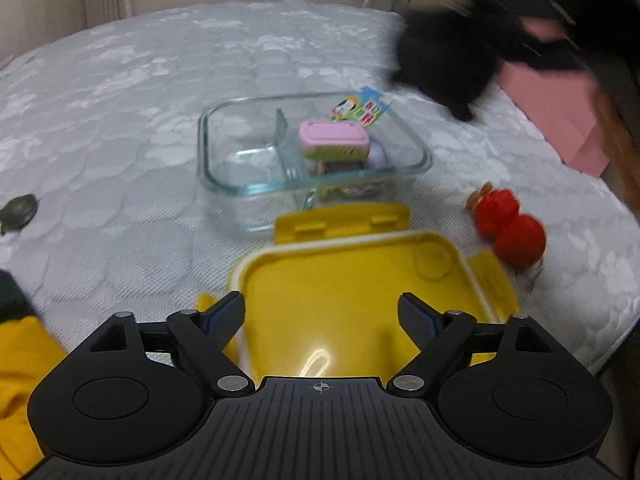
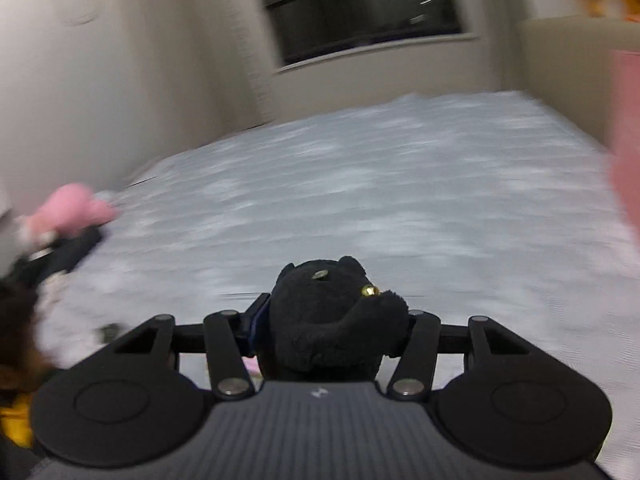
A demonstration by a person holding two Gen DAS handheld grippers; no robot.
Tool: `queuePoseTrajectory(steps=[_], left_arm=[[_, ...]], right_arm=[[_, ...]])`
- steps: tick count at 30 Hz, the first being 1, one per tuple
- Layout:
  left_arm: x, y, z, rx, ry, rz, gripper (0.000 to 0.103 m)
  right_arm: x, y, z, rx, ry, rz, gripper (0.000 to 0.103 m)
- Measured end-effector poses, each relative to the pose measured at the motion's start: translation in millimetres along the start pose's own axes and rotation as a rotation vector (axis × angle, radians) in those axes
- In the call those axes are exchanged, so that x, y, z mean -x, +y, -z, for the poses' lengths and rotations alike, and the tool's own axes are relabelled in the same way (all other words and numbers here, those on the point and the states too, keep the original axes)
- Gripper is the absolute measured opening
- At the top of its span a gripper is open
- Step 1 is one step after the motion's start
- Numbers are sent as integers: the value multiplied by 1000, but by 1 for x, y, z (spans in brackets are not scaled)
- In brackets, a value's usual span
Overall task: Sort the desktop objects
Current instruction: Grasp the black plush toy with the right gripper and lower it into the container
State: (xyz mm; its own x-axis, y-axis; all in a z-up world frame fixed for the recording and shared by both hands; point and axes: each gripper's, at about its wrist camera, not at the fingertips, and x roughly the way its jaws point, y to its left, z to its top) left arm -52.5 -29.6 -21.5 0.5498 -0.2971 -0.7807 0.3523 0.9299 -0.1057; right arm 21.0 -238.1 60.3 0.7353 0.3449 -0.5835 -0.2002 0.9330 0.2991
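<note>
Left wrist view, nearest first: left gripper [image 1: 322, 314] with its jaws spread wide, nothing between them, poised over a yellow lid [image 1: 360, 292] lying on the white quilted mattress [image 1: 120, 128]. Lid has a white rim seal and yellow latch flaps on its sides. A yellow sleeve [image 1: 20, 364] shows at lower left. Right of the lid, a red toy of two round lobes [image 1: 510, 228] lies on the mattress, near but apart from the lid. At the far left edge, a small dark green turtle figure [image 1: 18, 212]. Just beyond the lid, a clear glass container [image 1: 224, 152] with a divider; its left compartment holds nothing visible, its right compartment holds a pink-topped box [image 1: 332, 142] stacked on other small items, with a colourful printed packet [image 1: 362, 108] leaning at the back rim. Further right, a pink box [image 1: 560, 120] on the mattress edge. Above it, a blurred black shape, partly the right gripper carrying its load.

Right wrist view, heavily motion-blurred: right gripper [image 2: 334, 330] pinching a black plush toy [image 2: 336, 320] between its pads, a small gold bead on the toy. Mattress below, a blurred pink plush [image 2: 72, 208] at left, a dark window [image 2: 360, 8] on the far wall.
</note>
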Motion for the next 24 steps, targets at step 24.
queuePoseTrajectory(steps=[24], left_arm=[[-7, 26, 2, 106, -5, 82, 93]], right_arm=[[-62, 25, -22, 104, 90, 193, 65]])
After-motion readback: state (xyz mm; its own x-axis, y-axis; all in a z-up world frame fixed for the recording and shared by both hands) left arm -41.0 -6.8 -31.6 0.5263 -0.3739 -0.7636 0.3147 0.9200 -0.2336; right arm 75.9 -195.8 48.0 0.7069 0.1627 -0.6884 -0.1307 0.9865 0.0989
